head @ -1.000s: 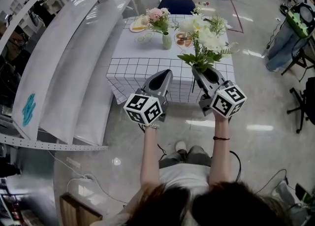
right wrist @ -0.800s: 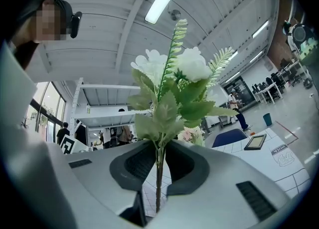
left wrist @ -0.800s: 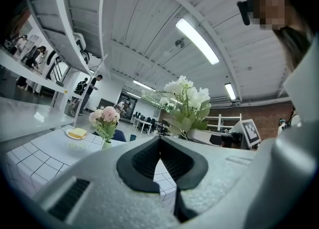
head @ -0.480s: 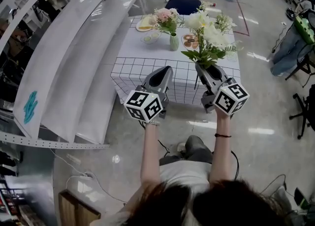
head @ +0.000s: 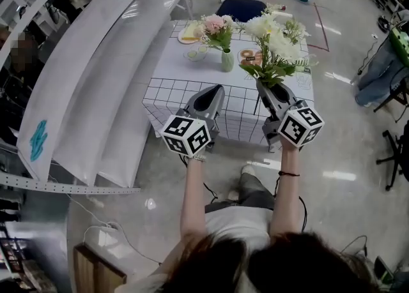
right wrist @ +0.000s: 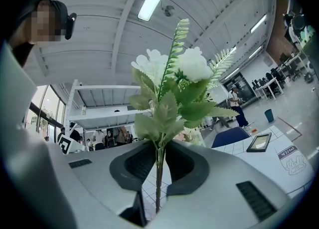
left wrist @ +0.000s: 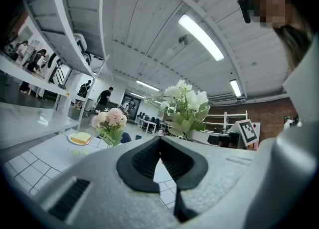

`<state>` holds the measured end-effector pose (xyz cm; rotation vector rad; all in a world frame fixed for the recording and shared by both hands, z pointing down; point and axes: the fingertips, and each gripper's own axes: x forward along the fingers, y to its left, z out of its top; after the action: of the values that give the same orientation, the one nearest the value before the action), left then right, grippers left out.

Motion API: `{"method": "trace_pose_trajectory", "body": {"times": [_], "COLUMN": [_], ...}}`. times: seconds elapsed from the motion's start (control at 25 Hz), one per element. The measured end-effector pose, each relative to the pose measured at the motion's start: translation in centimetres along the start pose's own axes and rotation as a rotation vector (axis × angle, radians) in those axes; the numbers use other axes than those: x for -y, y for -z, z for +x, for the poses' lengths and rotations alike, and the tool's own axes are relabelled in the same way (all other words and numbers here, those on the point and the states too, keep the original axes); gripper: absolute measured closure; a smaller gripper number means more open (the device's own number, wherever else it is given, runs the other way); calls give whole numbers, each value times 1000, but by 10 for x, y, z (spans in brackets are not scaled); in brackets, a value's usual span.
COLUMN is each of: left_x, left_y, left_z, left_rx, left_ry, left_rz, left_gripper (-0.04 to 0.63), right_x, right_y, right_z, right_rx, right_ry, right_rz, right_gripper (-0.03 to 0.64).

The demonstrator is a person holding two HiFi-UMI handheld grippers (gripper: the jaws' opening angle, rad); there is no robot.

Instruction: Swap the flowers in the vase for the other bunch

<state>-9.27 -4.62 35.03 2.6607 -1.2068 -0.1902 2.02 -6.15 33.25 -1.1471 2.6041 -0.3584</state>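
White bunch [head: 271, 43] clamped by stem in our R gripper [head: 267, 89]; L gripper [head: 212, 90] shut, empty. We should open it & pull pink flowers [head: 216, 27] from vase [head: 227, 62] first.

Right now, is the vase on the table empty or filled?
Filled: the pink flowers stand upright in the vase, while the right gripper holds the white bunch.

Bright ceiling tube lights [left wrist: 201, 37] glare off the glossy floor [head: 339, 175]; fisheye edges bend and darken.
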Motion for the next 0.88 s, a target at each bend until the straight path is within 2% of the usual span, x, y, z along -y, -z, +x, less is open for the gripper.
{"method": "trace_pose_trajectory", "body": {"times": [0.32,0.88], "left_x": [-25,-58], "left_y": [-11,-7], "left_z": [41,94], "left_rx": [45,8], "left_ry": [-14,-101], "left_rz": [-28,-43], "left_gripper": [584,584], "right_x": [36,93], "right_y": [-10,-18], "right_z": [38,78], "right_rx": [-31,-77], "right_ry": [-28,-54], "right_rz": [-15,21], "right_gripper": [560,559]}}
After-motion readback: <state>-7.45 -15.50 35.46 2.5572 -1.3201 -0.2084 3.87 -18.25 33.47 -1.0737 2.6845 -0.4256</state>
